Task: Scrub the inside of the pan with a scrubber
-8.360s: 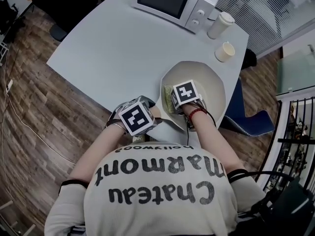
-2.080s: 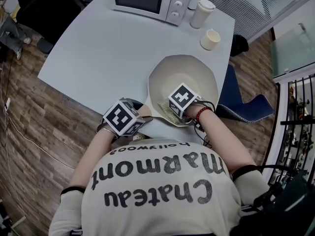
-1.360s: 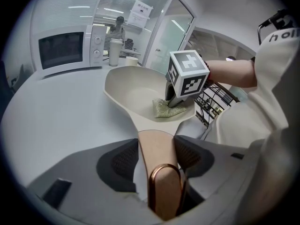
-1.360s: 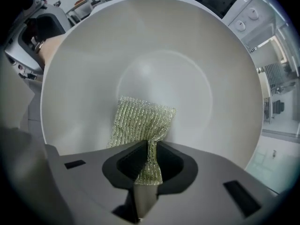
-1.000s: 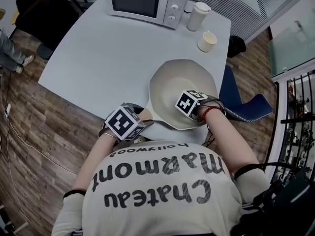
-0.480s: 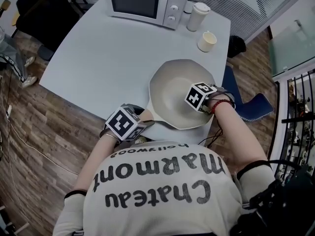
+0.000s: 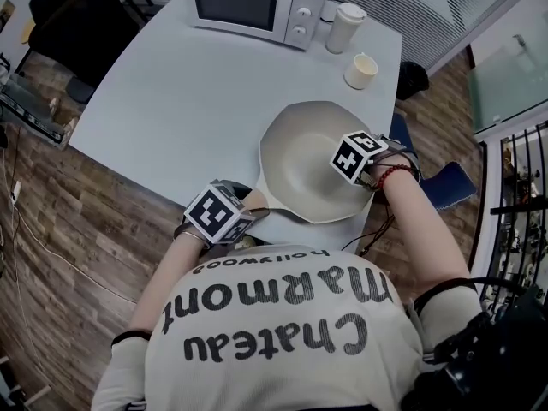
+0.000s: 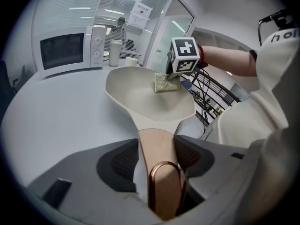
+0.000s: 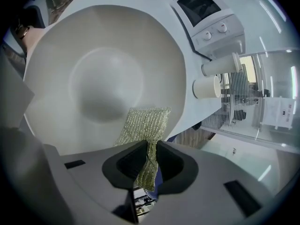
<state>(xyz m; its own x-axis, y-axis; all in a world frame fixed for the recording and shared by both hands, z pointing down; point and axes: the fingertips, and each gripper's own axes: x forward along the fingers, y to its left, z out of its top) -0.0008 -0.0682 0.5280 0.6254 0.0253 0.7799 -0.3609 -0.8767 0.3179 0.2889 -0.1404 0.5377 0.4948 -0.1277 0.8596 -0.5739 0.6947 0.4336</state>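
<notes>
A cream-white pan (image 7: 301, 163) sits on the near right part of the grey table, its tan handle (image 8: 157, 158) pointing toward me. My left gripper (image 8: 157, 161) is shut on that handle, at the table's near edge (image 7: 224, 215). My right gripper (image 9: 149, 159) is shut on a yellow-green mesh scrubber (image 9: 144, 125), which lies against the pan's inner wall on its right side (image 8: 166, 82). In the head view the right gripper (image 7: 360, 157) hangs over the pan's right rim and hides the scrubber.
A white microwave (image 7: 248, 2) stands at the table's far edge, with a tall lidded cup (image 7: 343, 26) and a small cream cup (image 7: 360, 70) to its right. The table's right edge runs close beside the pan; a blue chair (image 7: 437, 182) is beyond it.
My right gripper has slid with the scrubber from the pan's near middle out to its right wall. The left gripper and pan handle have stayed put.
</notes>
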